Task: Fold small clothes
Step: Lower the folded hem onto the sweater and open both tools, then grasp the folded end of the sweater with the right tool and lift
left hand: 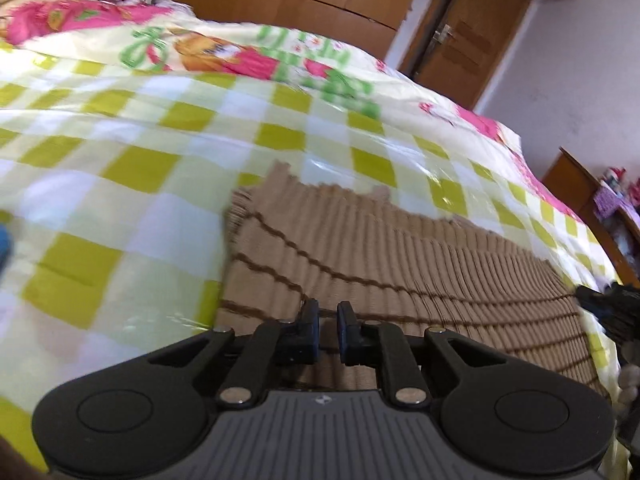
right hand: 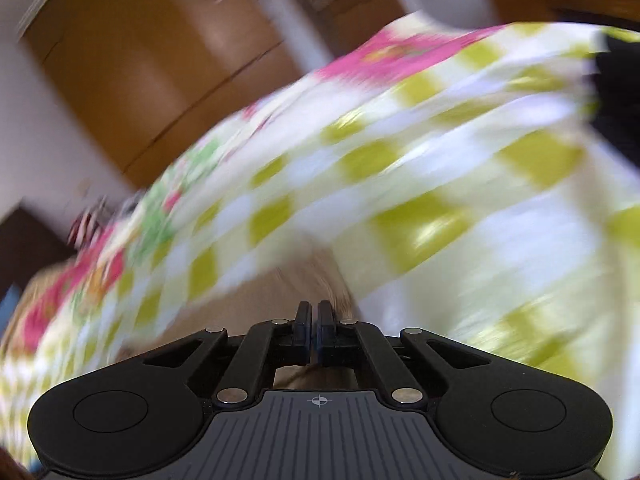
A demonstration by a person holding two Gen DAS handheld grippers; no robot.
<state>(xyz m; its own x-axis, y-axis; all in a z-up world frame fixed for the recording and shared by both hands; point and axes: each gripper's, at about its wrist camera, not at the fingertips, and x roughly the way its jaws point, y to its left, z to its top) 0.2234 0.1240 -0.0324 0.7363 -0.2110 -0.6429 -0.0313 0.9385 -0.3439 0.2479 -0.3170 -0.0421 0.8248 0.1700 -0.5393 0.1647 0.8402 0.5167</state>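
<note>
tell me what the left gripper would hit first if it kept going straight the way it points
Most likely the tan ribbed knit garment with dark brown stripes. The left gripper points low across it, jaws slightly apart, and the knit fills the line ahead before the green-checked bedspread. Depth is hard to judge.

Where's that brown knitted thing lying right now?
The brown ribbed garment lies flat on the checked bedspread in the left wrist view, right of centre, directly ahead of the left gripper, whose slightly parted jaws hover over its near edge.
</note>
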